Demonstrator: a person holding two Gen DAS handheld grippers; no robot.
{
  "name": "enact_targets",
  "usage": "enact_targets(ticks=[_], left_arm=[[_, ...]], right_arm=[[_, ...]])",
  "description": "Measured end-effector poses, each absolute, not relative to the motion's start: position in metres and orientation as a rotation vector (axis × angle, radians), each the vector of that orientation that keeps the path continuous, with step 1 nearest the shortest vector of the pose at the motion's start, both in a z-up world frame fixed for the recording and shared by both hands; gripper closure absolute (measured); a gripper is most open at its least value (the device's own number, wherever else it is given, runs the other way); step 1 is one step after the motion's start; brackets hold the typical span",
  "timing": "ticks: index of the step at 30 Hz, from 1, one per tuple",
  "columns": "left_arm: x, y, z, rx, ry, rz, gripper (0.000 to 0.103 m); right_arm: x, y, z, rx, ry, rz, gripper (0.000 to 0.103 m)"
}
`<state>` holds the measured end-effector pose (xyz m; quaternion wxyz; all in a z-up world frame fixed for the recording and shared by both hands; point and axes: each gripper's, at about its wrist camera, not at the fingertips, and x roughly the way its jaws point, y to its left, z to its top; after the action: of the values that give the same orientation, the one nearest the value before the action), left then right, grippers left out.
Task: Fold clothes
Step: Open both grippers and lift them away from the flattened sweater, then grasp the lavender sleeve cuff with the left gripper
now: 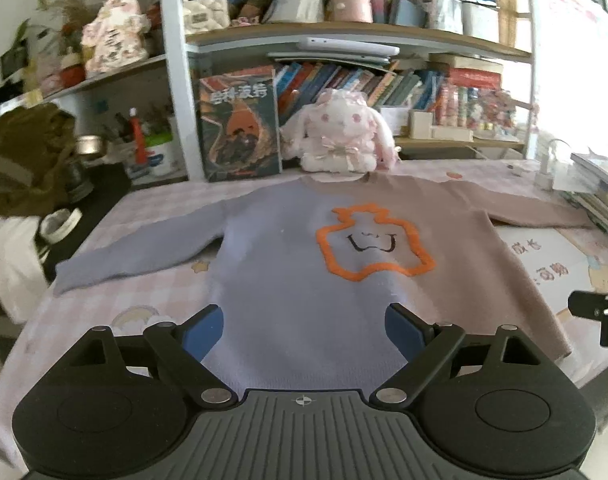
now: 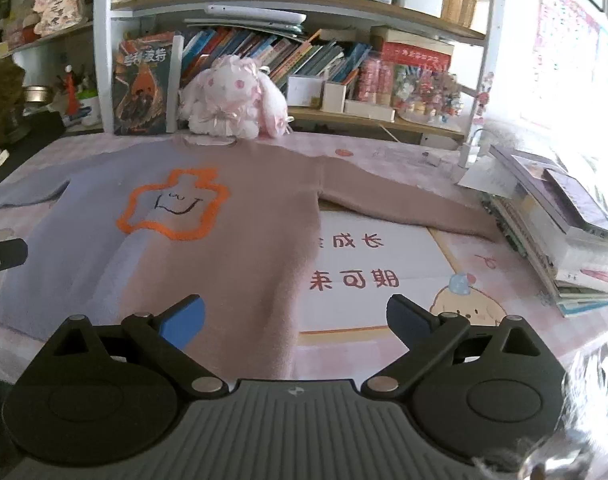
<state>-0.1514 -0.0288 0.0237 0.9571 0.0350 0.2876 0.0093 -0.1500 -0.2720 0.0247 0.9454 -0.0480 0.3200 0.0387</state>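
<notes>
A sweater [image 1: 296, 280], half blue-lilac and half dusty pink with an orange outlined figure on the chest, lies flat and face up on the table, sleeves spread out to both sides. It also shows in the right wrist view [image 2: 232, 224]. My left gripper [image 1: 304, 330] is open and empty, above the sweater's blue lower hem. My right gripper [image 2: 296, 320] is open and empty, above the pink lower hem corner. The right gripper's tip shows at the right edge of the left wrist view [image 1: 596, 312].
A pink checked tablecloth [image 2: 384, 160] covers the table. A stack of books [image 2: 564, 232] lies at the right. A plush rabbit [image 2: 228, 100] and an upright book [image 2: 144, 84] stand behind the collar. Shelves with books rise behind. A brown garment [image 1: 24, 164] sits at the far left.
</notes>
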Motion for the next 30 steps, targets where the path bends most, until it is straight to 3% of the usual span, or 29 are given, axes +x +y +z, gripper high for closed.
enact_targets(ticks=[4,18,30], left_arm=[[-0.139,0.009,0.027,0.059,0.593,-0.044,0.007],[-0.109,0.101,0.022,0.080,0.601,-0.257,0.003],[-0.083,0.162,0.007,-0.084,0.662,-0.163,0.003]], right_arm=[[-0.154,-0.241,0.028,-0.085,0.662,0.010,0.004],[-0.166,-0.115,0.022,-0.112,0.670,-0.101,0.002],[-0.157,-0.081,0.027,-0.143,0.662,-0.107,0.002]])
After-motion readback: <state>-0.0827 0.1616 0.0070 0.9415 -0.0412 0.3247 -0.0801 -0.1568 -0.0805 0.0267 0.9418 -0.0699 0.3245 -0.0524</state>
